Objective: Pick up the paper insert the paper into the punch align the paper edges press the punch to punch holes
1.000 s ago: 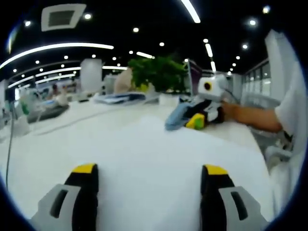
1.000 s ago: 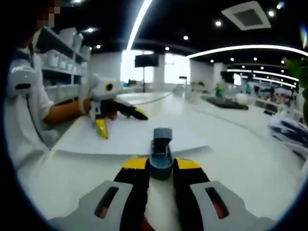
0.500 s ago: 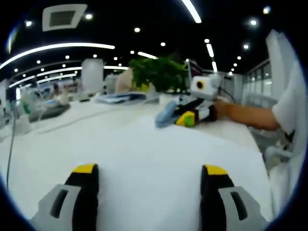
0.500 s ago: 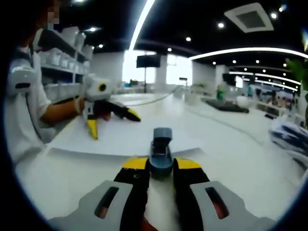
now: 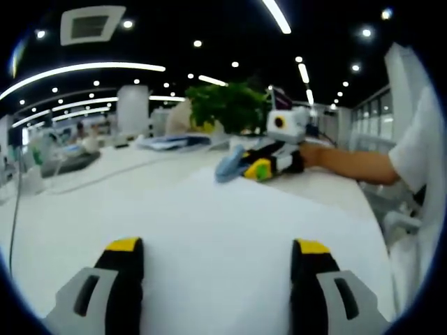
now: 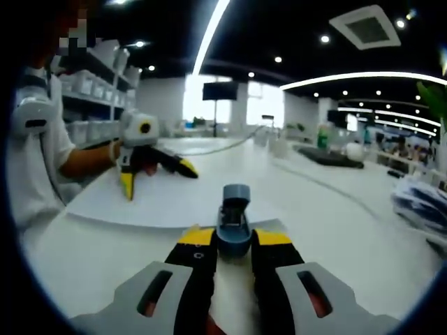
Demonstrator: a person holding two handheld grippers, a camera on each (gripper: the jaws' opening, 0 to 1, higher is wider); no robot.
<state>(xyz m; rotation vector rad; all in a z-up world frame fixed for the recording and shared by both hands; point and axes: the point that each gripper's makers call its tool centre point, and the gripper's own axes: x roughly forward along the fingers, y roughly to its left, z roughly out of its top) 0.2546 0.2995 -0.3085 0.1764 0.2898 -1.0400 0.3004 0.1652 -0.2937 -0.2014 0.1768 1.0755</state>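
A large white sheet of paper (image 5: 216,216) lies on the white table (image 5: 77,192) under my left gripper (image 5: 218,246), whose yellow-tipped jaws stand wide apart with nothing between them. At the sheet's far edge my right gripper (image 5: 260,167) carries a blue-grey hole punch (image 5: 228,166). In the right gripper view, that punch (image 6: 234,218) is clamped between the jaws of the right gripper (image 6: 235,237), its front near the paper (image 6: 160,202). The left gripper (image 6: 157,177) hovers open over the sheet's far side.
A person's forearm (image 5: 356,167) and white sleeve (image 6: 35,139) are beside the table. A green plant (image 5: 234,105) and a blue-white stack (image 5: 171,142) stand at the back. A cable (image 5: 14,216) hangs at the left. Shelves with containers (image 6: 91,77) line the wall.
In the left gripper view, the right gripper with the punch has slid left along the paper's far edge. The left gripper stays open over the sheet.
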